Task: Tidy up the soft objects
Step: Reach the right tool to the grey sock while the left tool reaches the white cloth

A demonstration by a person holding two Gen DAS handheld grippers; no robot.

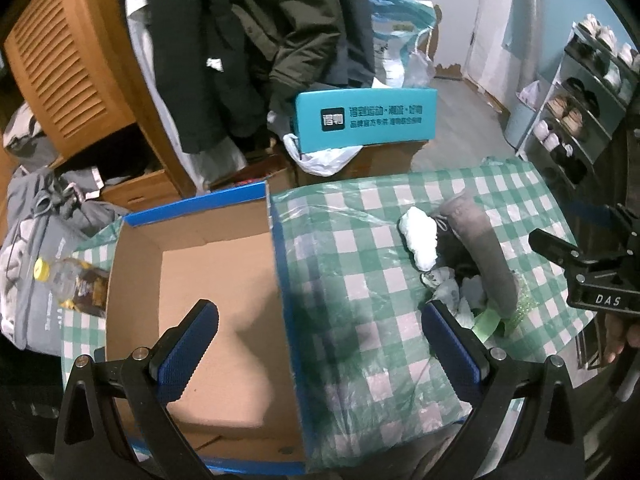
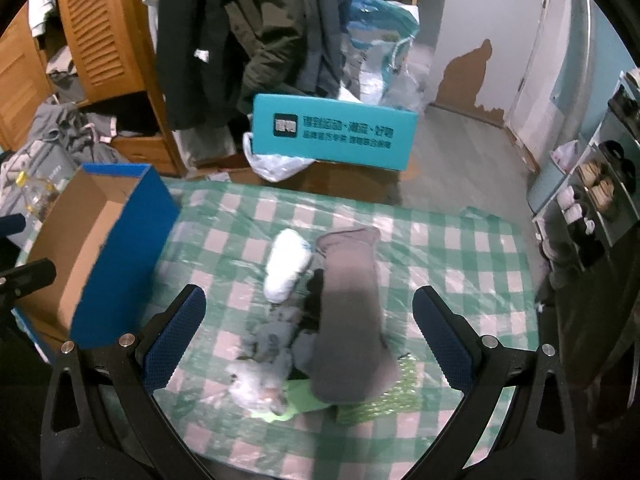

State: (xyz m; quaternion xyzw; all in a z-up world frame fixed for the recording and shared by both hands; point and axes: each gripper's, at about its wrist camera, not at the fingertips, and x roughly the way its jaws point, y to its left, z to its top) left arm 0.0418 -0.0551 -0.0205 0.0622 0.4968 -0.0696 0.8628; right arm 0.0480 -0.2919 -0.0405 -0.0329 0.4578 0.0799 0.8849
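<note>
Left wrist view: the left gripper (image 1: 320, 344) is spread wide with nothing between its fingers, straddling the right wall of the blue cardboard box (image 1: 280, 264).

The right gripper (image 2: 308, 332) is equally wide open above the pile of soft objects (image 2: 316, 320) on the checked tablecloth (image 2: 460, 264), touching none. The grey sock (image 2: 350, 312) overlaps smaller pieces blurred beyond identifying; the white sock (image 2: 286, 264) lies just beside it.

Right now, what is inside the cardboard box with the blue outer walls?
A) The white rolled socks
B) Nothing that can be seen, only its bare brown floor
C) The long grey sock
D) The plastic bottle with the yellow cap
B: in the left wrist view the cardboard box shows only bare brown floor, and the soft things, such as the grey sock, lie outside on the checked cloth.
</note>
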